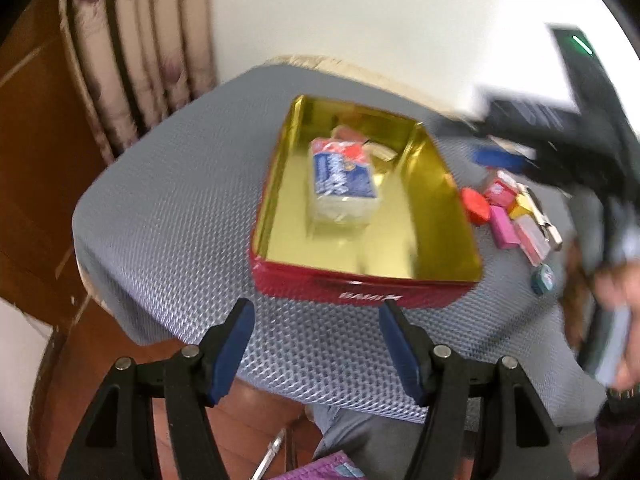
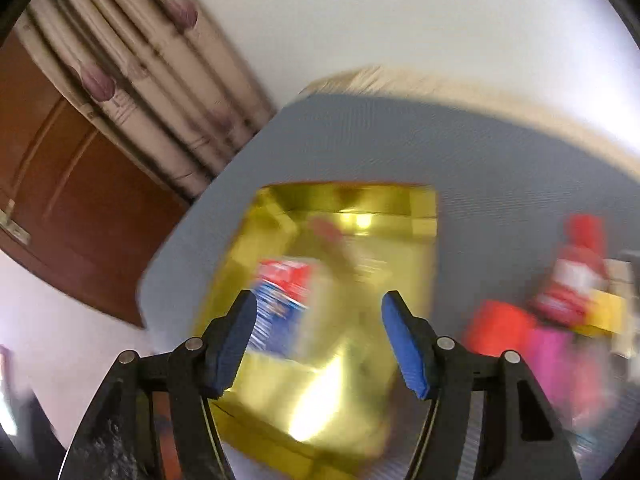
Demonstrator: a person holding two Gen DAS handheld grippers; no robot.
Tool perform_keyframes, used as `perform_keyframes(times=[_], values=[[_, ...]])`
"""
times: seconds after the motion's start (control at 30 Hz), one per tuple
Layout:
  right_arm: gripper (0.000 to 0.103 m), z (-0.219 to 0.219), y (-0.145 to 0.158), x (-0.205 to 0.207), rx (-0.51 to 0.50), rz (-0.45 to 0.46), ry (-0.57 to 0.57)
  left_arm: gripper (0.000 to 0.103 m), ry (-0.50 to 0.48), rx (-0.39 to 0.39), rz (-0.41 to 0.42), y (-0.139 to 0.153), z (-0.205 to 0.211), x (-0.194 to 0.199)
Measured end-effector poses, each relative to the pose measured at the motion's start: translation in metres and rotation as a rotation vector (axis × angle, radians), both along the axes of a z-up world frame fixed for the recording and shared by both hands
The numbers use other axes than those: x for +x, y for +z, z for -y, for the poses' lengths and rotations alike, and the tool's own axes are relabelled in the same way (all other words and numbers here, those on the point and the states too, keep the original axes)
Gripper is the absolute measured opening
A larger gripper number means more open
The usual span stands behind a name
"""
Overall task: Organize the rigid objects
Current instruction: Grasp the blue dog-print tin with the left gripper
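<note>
A red tin with a gold inside stands open on the grey mat. In it lies a blue-and-white packet, with smaller items behind it. My left gripper hovers just in front of the tin's near wall, open and empty. In the right wrist view, my right gripper hangs open over the blurred tin and packet, with nothing between its pads. Loose pieces lie to the right of the tin: a red cap, pink blocks and a small teal thing.
The grey mesh mat covers a small table whose edges drop off at the left and near sides. A curtain and brown wooden door stand to the left. A blurred hand is at the right edge. A grey-trousered knee shows below.
</note>
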State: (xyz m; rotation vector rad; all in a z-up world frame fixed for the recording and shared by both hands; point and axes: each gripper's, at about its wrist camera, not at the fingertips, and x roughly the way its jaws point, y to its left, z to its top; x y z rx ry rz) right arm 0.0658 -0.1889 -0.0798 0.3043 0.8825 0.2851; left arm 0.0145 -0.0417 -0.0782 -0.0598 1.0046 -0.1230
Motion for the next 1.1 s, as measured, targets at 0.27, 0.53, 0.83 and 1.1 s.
perform_keyframes(times=[0.27, 0.53, 0.83, 1.1], values=[[0.07, 0.138, -0.05, -0.133, -0.427, -0.031, -0.325, 0.066, -0.229, -0.047, 0.063, 0.018, 0.053, -0.025], [0.078, 0.238, -0.118, -0.183, -0.576, -0.099, -0.531, 0.066, -0.494, -0.091, 0.077, 0.024, 0.16, -0.014], [0.082, 0.281, -0.126, -0.188, -0.346, -0.088, -0.537, 0.066, -0.646, -0.028, 0.012, -0.017, 0.261, 0.026], [0.082, 0.294, -0.124, -0.189, -0.274, -0.075, -0.525, 0.066, -0.685, 0.03, -0.048, -0.048, 0.284, 0.049]])
